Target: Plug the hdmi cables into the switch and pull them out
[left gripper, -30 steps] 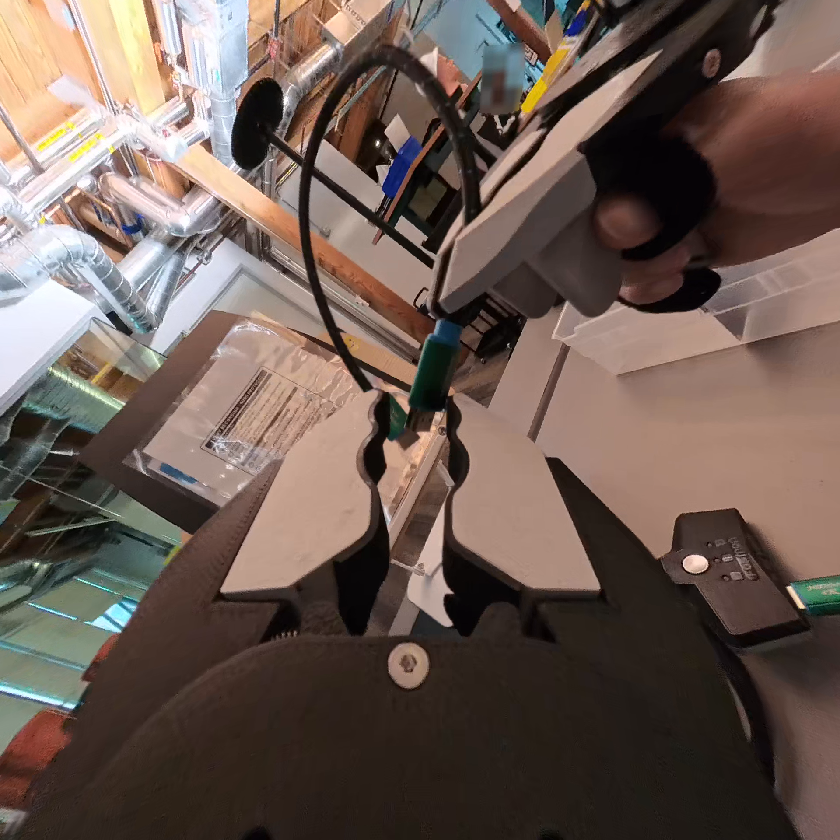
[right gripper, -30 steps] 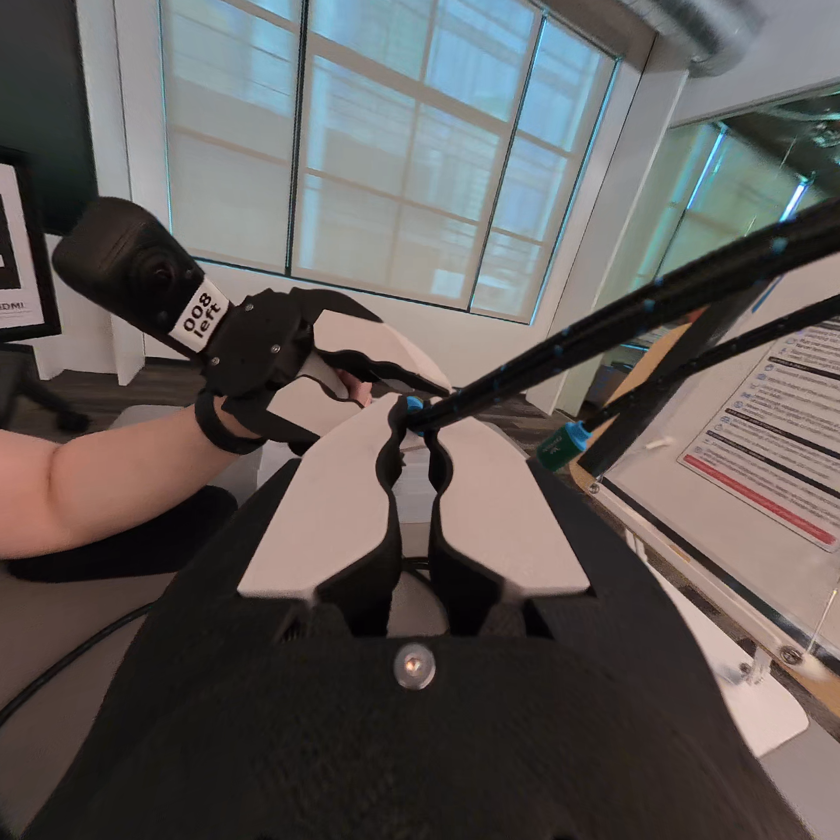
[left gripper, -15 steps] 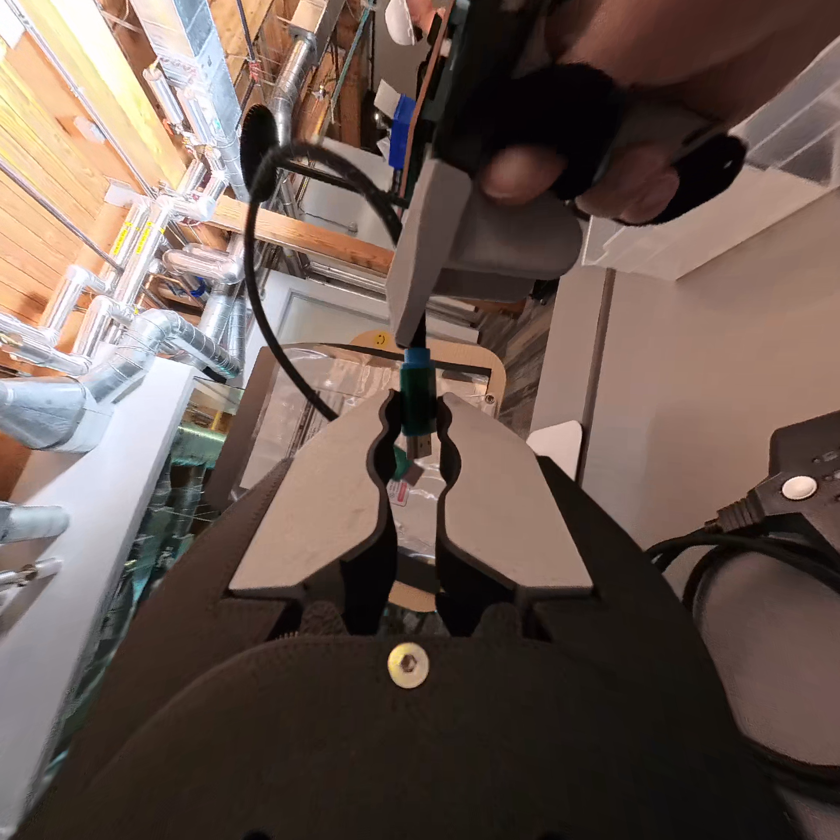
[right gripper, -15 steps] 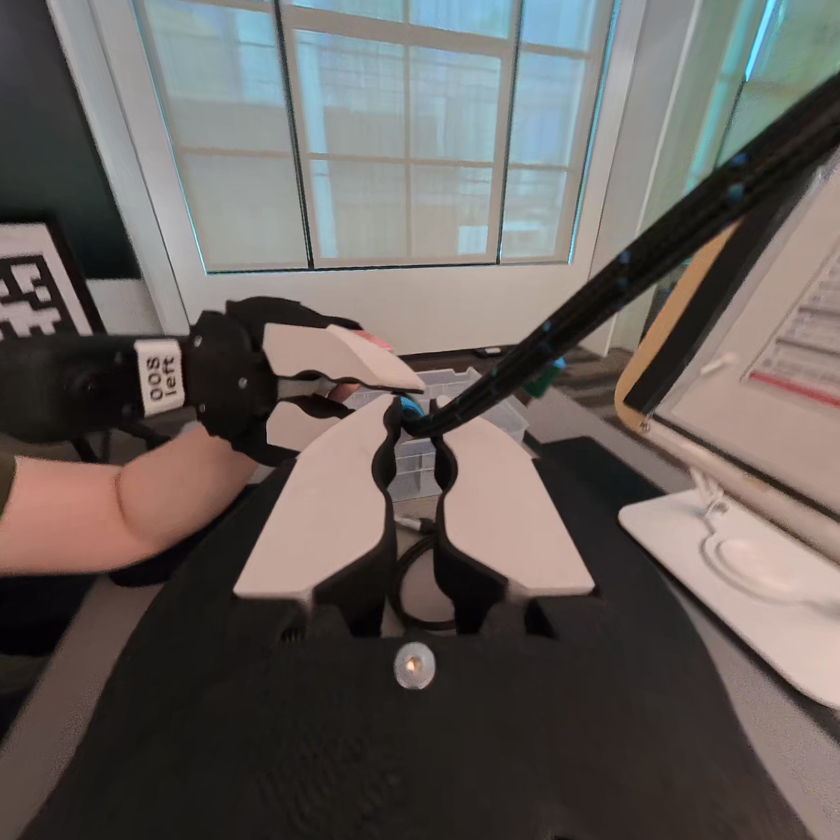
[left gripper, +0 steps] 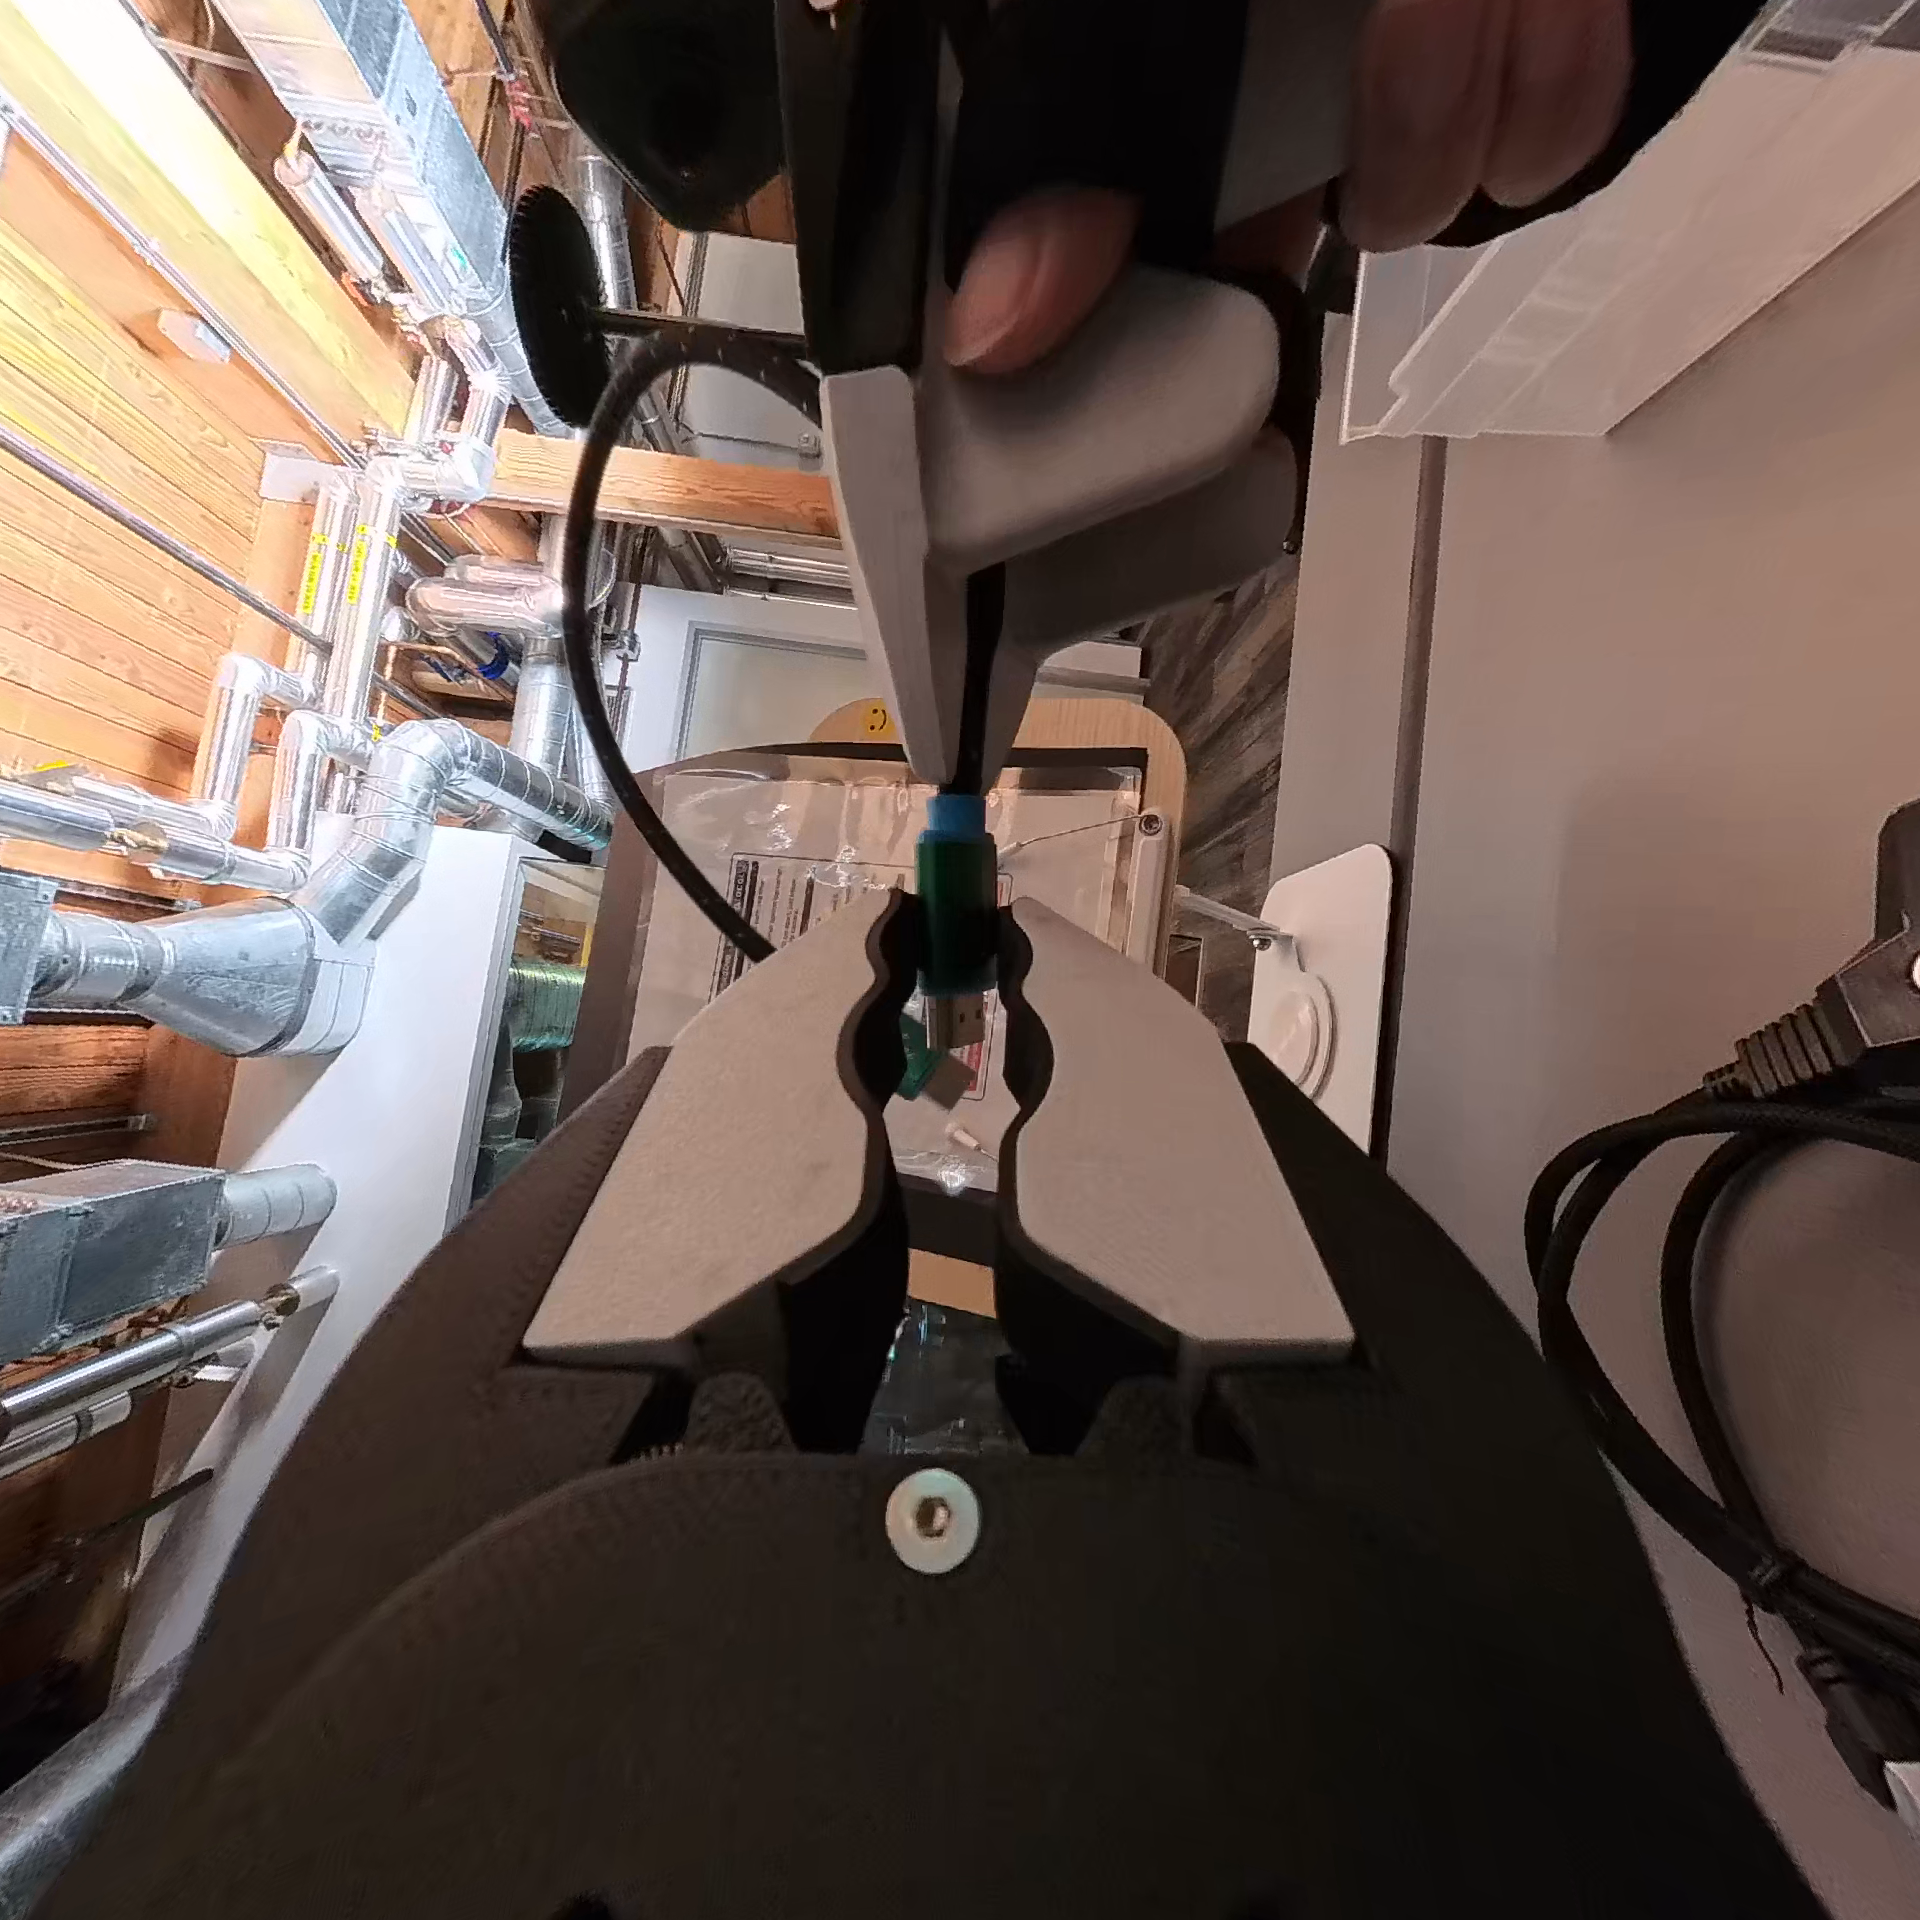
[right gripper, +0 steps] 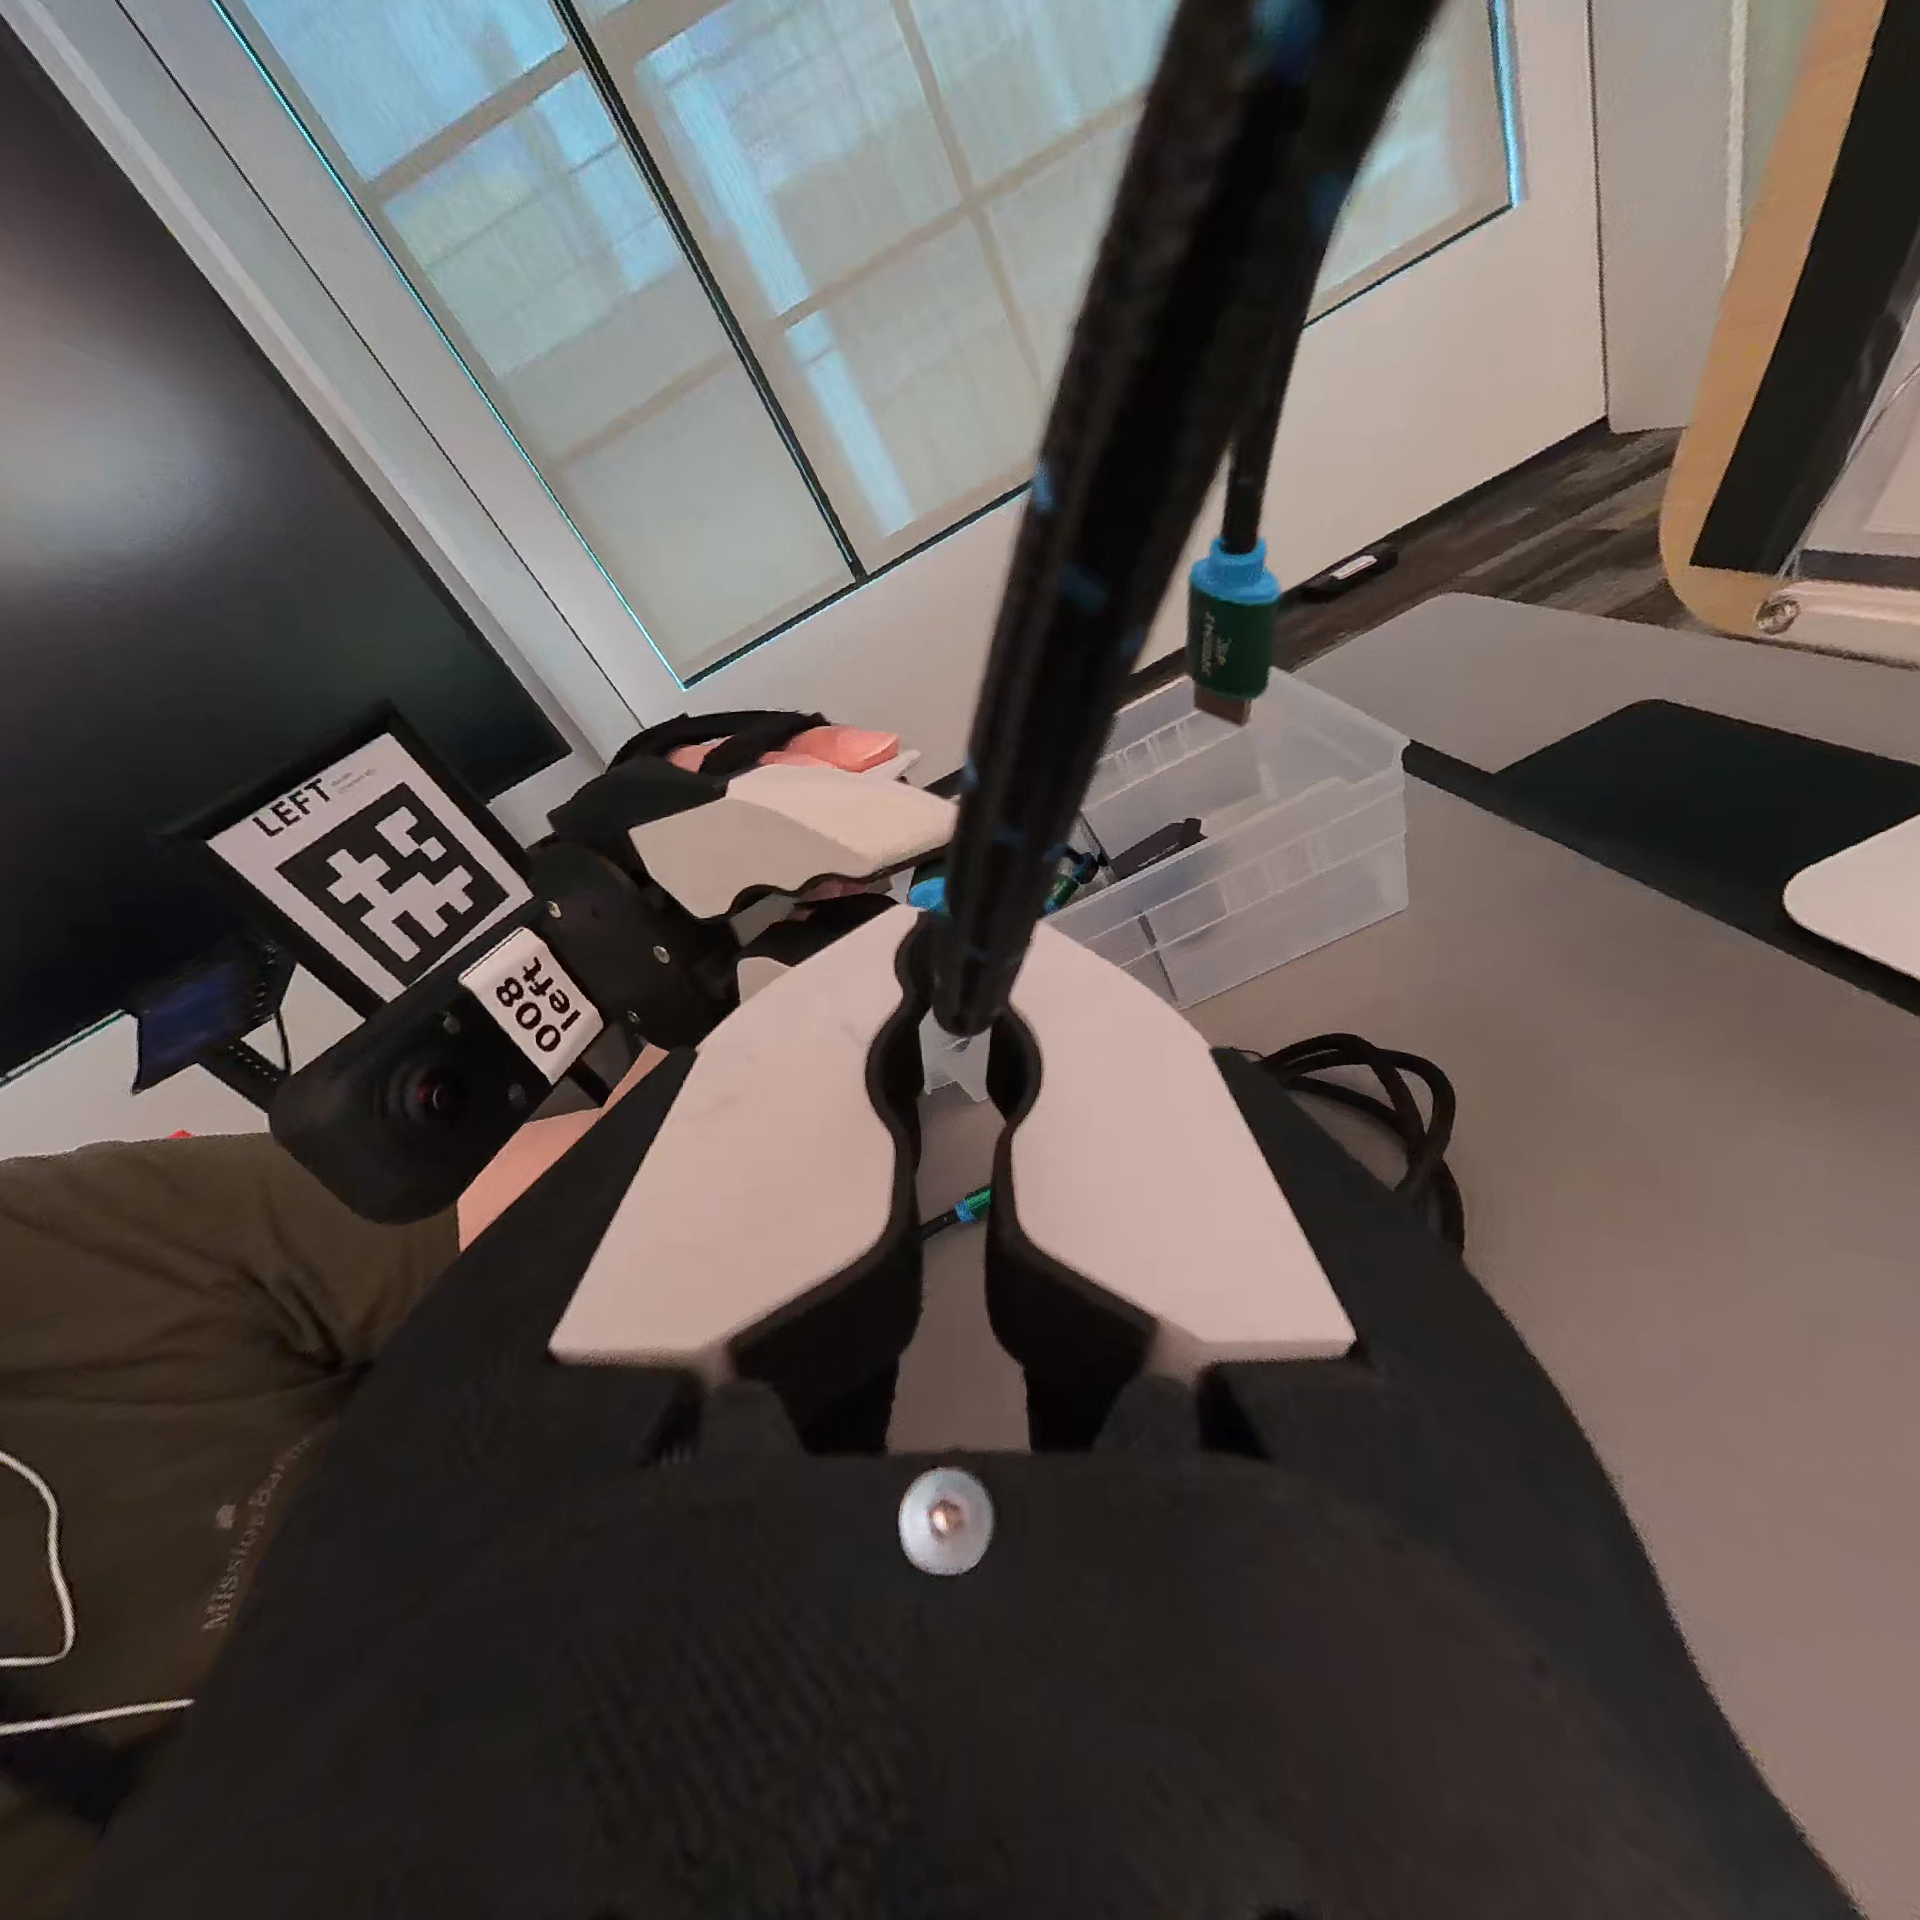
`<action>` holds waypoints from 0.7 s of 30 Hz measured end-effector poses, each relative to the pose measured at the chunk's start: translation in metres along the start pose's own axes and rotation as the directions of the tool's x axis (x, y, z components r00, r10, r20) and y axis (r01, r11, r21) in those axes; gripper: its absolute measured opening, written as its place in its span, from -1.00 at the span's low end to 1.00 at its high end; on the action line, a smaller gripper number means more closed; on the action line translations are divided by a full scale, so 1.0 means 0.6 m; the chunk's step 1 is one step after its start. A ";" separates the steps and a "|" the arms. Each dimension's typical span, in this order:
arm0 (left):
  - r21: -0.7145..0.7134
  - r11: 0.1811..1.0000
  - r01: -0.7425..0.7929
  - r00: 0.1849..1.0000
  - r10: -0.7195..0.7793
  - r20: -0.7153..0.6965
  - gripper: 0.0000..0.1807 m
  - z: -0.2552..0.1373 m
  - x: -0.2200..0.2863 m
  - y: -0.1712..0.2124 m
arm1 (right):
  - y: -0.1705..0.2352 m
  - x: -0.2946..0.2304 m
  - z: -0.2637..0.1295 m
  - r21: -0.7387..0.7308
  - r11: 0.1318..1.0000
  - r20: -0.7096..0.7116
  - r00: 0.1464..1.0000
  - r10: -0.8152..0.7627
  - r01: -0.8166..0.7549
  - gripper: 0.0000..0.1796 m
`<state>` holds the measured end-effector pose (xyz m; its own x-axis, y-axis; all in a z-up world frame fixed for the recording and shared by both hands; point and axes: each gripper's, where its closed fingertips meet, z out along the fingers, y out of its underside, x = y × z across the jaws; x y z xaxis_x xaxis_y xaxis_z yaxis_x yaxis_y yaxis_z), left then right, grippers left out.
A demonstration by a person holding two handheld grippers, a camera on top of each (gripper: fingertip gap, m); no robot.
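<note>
A green HDMI plug (left gripper: 956, 935) with a blue collar sits between the fingertips of my left gripper (left gripper: 958, 920), which is shut on its sides, metal tip pointing back at the camera. My right gripper (left gripper: 961, 758) comes down from above and pinches the black braided cable (right gripper: 1039, 623) just behind the collar. The right wrist view shows my right gripper (right gripper: 956, 966) shut on that cable, with my left gripper (right gripper: 914, 852) just beyond. The cable's other green plug (right gripper: 1231, 644) dangles free. A corner of the black switch (left gripper: 1901, 935) shows at the right edge.
A coiled black cable (left gripper: 1621, 1247) lies on the grey table beside the switch. A clear plastic bin (right gripper: 1247, 831) stands behind the grippers. A sign stand with a clear sheet (left gripper: 1070, 831) and white base (left gripper: 1320, 977) is ahead. A black mat (right gripper: 1714, 769) lies to the right.
Both grippers have tilted and drawn together. The green plug has slid deeper between my left fingertips. The switch has slipped to the right edge of the left wrist view.
</note>
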<state>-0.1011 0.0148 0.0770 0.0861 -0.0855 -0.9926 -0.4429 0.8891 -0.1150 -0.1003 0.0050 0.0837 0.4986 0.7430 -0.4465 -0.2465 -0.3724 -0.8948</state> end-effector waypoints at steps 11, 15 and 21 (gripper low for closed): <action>0.014 0.998 -0.060 0.998 0.060 -0.005 -0.85 -0.003 0.005 -0.008 | 0.006 0.001 -0.006 -0.010 0.998 0.081 0.994 0.068 -0.067 -0.91; 0.006 0.999 -0.054 0.998 0.054 -0.024 -0.85 0.000 0.014 -0.007 | 0.010 0.008 -0.008 -0.026 0.998 0.058 0.997 0.055 -0.054 -0.92; 0.002 0.995 0.101 0.994 -0.101 -0.032 -0.78 0.004 0.008 0.000 | -0.001 0.011 -0.017 0.011 1.000 0.059 0.998 0.018 -0.018 -0.92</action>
<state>-0.0985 0.0155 0.0722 0.1017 -0.1893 -0.9766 -0.4303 0.8768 -0.2148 -0.0882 0.0044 0.0809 0.4444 0.7678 -0.4615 -0.2642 -0.3799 -0.8865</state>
